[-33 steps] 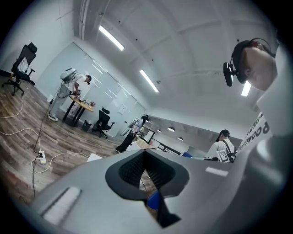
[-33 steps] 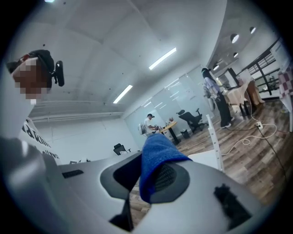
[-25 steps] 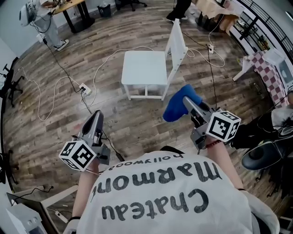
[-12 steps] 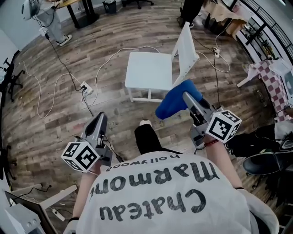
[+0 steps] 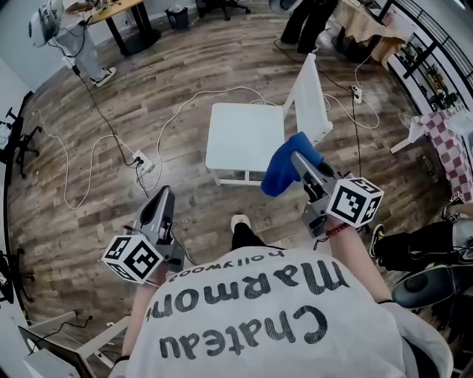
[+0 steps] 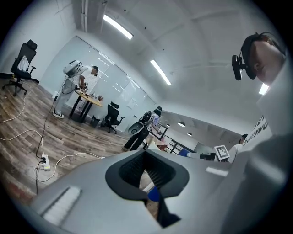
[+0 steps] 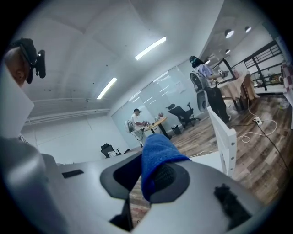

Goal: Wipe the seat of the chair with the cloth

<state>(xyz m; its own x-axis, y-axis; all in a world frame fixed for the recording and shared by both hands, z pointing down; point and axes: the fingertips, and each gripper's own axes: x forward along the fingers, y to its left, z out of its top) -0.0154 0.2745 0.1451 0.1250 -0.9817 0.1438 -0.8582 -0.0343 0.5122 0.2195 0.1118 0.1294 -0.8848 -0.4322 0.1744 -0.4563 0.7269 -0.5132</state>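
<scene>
A white wooden chair [image 5: 247, 133] stands on the plank floor ahead, its backrest [image 5: 309, 92] on the right side. My right gripper [image 5: 297, 158] is shut on a blue cloth [image 5: 283, 168], which hangs over the seat's near right corner in the head view. In the right gripper view the cloth [image 7: 155, 155] drapes over the right gripper [image 7: 149, 177], with the chair back [image 7: 225, 137] just beyond. My left gripper [image 5: 162, 196] is low at the left, well short of the chair, shut with nothing held. Its jaws [image 6: 146, 176] meet in the left gripper view.
White cables and a power strip [image 5: 142, 161] lie on the floor left of the chair. More cable [image 5: 355, 96] runs to its right. A person [image 5: 307, 18] stands behind the chair. My shoe [image 5: 238, 221] is near the chair's front. A checked cloth [image 5: 447, 144] is far right.
I have come closer to the chair. The right gripper and its blue cloth now reach the seat's near right corner. The left gripper has kept its pose.
</scene>
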